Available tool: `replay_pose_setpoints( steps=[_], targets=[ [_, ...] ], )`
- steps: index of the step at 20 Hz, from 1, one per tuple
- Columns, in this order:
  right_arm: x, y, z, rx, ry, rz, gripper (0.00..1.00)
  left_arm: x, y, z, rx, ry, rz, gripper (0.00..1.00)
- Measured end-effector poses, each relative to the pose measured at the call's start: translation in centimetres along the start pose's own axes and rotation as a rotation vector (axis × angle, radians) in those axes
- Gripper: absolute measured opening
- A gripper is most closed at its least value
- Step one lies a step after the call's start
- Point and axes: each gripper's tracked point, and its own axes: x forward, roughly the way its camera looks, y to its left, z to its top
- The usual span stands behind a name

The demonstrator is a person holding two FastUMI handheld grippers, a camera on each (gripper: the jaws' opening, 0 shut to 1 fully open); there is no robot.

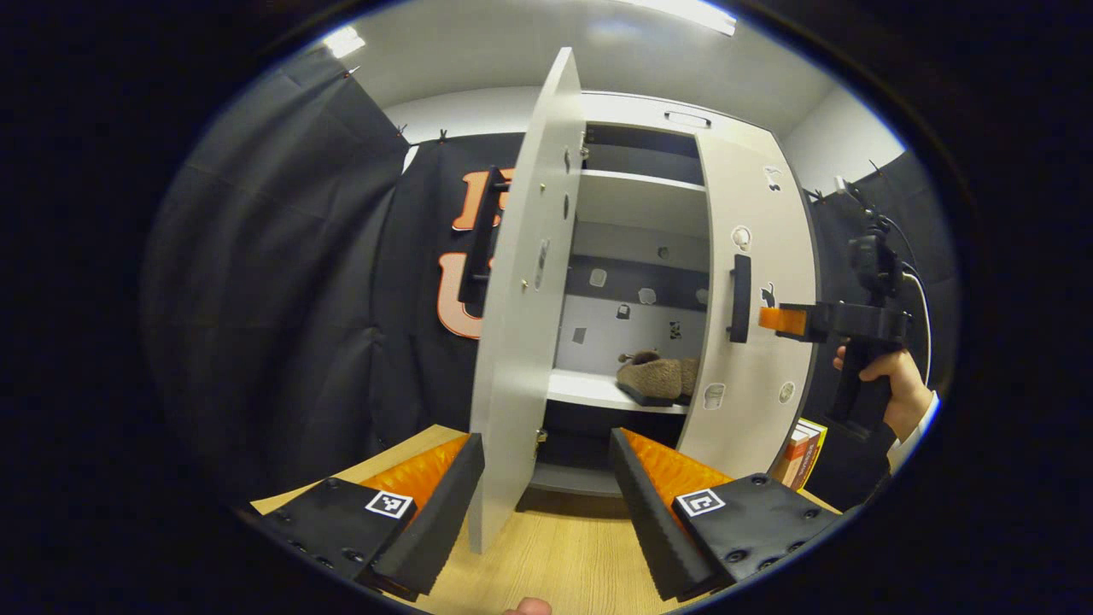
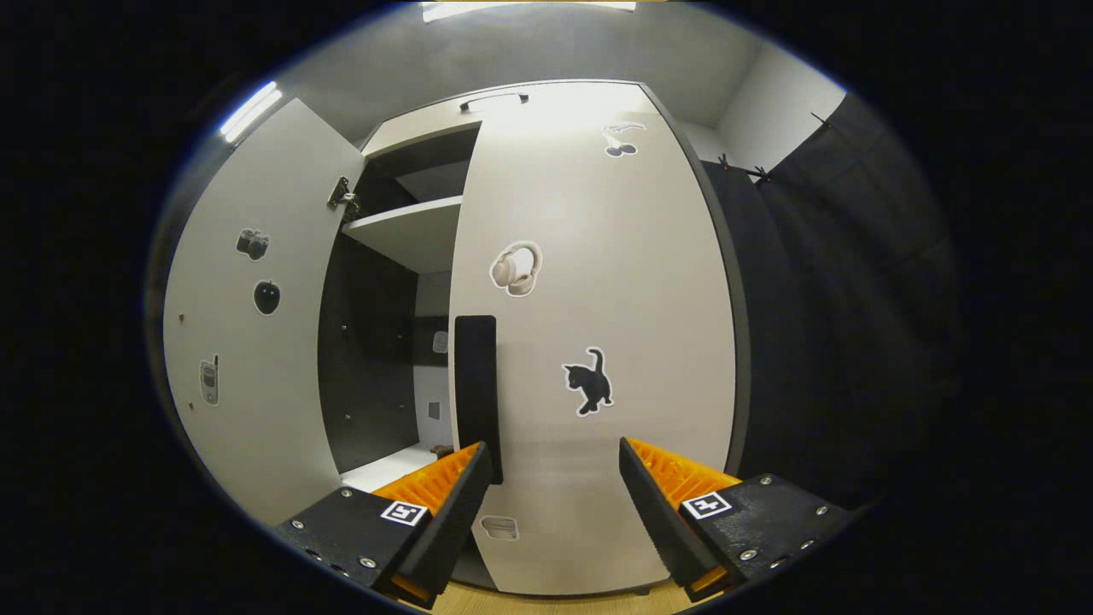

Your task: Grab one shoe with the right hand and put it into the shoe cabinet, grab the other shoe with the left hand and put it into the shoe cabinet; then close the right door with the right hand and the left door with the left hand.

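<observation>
The white shoe cabinet (image 1: 640, 205) stands on the wooden floor. Two fuzzy brown shoes (image 1: 653, 376) rest side by side on its lower shelf. The left door (image 1: 512, 342) swings wide open, and its free edge stands between the spread fingers of my open left gripper (image 1: 546, 478). The right door (image 2: 598, 342) covers the cabinet's right half, shut or nearly so. My open right gripper (image 2: 555, 478) faces it closely, just right of the black handle (image 2: 476, 393). In the left gripper view the right gripper (image 1: 794, 320) nearly touches that door, held by a hand (image 1: 897, 384).
A few books (image 1: 803, 453) lean against the cabinet's right side on the floor. Black curtain hangs on both sides. Stickers dot both doors, among them a cat (image 2: 589, 380). An upper shelf (image 2: 410, 226) is bare.
</observation>
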Motion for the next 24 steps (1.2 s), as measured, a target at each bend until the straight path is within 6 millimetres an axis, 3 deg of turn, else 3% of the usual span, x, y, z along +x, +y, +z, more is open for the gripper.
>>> replay_pose_setpoints(
  steps=[5, 10, 11, 12, 13, 17, 24],
  targets=[
    [-3.2, -1.6, 0.8, -0.028, -0.020, -0.018, 0.93, 0.0, 7.3, 3.7, 0.052, -0.037, 0.152, 0.96],
    [-4.7, -2.3, -0.3, -0.058, 0.013, -0.020, 0.92, 3.8, 13.2, 9.1, 0.061, -0.081, 0.249, 0.97],
    [-5.0, -2.2, -0.2, -0.053, 0.017, -0.021, 0.93, 5.1, 13.7, 10.2, 0.058, -0.092, 0.246, 0.94],
    [-5.1, -2.3, -0.3, -0.050, 0.020, -0.023, 0.93, 6.3, 13.8, 11.3, 0.059, -0.107, 0.240, 0.99],
    [-5.1, -2.3, -0.4, -0.049, 0.022, -0.025, 0.93, 7.3, 13.9, 12.0, 0.063, -0.118, 0.232, 0.94],
    [-5.2, -2.2, -0.5, -0.053, 0.028, -0.019, 0.93, 10.4, 12.7, 13.8, 0.093, -0.146, 0.194, 0.94],
    [-5.1, -2.4, -0.4, -0.040, 0.027, -0.021, 0.93, 11.0, 10.8, 14.3, 0.110, -0.158, 0.144, 0.96]
  ],
)
